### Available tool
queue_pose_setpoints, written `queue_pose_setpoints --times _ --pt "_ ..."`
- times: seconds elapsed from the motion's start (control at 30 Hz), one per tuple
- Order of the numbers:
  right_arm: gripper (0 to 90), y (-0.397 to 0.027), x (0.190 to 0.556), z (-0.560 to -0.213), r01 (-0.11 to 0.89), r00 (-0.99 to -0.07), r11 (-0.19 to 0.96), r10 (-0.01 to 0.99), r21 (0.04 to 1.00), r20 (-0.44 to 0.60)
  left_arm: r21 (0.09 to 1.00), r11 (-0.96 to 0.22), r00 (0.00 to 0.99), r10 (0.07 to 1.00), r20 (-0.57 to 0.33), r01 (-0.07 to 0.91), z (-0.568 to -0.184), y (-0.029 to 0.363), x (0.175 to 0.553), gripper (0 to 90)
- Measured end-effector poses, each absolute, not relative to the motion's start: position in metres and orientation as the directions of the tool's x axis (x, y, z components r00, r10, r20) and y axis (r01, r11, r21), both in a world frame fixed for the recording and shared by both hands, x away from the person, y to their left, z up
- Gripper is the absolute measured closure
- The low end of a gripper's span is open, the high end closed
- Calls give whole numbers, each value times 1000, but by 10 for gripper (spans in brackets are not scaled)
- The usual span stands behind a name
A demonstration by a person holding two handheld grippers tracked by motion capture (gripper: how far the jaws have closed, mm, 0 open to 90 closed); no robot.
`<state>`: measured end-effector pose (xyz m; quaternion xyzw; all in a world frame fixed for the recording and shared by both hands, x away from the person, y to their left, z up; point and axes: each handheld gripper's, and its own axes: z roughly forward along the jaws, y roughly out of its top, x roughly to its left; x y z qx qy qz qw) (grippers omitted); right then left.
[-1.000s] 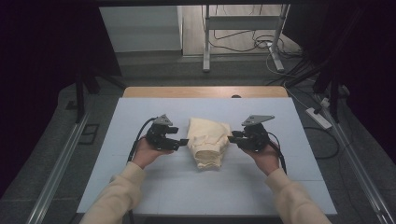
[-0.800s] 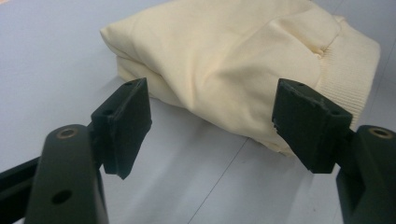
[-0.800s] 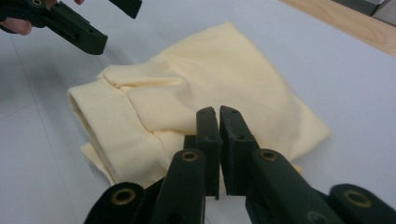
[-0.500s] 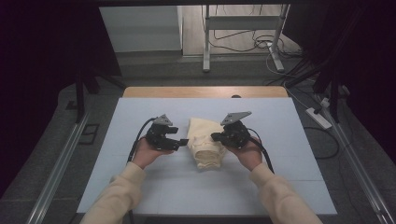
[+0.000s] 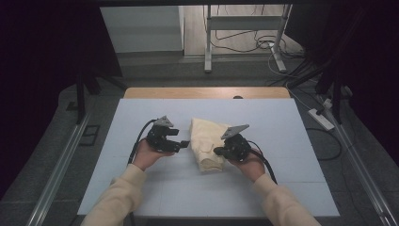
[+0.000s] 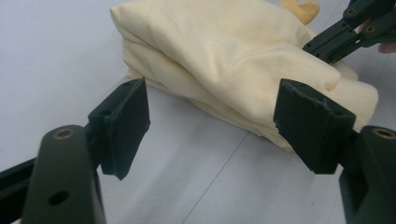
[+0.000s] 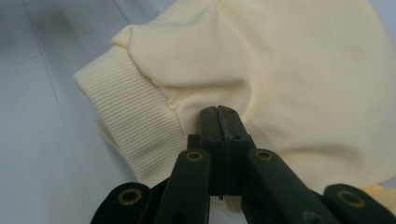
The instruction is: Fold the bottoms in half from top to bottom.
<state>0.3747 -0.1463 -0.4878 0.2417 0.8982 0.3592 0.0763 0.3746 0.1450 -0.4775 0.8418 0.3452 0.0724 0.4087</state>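
Observation:
A folded pale yellow garment with a ribbed cuff lies on the white table top. My left gripper rests just left of it, open, and the garment lies a little beyond its jaws with nothing between them. My right gripper is at the garment's right front. Its jaws are shut together, and their tips press against the fabric next to the cuff. I see no cloth between them. The right gripper also shows in the left gripper view, touching the garment's top.
The white top lies on a wooden table. Behind it are a metal stand, floor cables and a power strip. Rails run along both sides.
The right hand has moved left and down, from beside the garment onto its right front part. The left hand and the garment have stayed in place.

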Motion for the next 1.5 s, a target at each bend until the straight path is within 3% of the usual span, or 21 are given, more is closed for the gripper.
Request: queue_pose_setpoints --times 0.3,0.53,1.0,1.07,1.27,1.5 --pt "895 -145 374 -492 377 -866 610 500 697 30 737 -433 753 640 -154 519 -478 145 372 262" --pt "894 -158 366 -469 341 -869 581 494 739 12 758 -415 755 638 -151 502 -468 151 362 258" --pt "892 -202 350 -472 410 -831 565 555 716 39 744 -419 736 662 -142 520 -478 166 334 257" --pt "861 -209 348 -475 421 -823 558 566 715 43 743 -415 732 666 -145 525 -479 169 330 257" --pt "600 -228 342 -480 450 -789 535 613 715 38 739 -399 716 680 -158 543 -485 180 319 257" --pt "458 -249 333 -485 484 -753 526 657 699 27 733 -411 710 690 -138 542 -488 189 306 255"
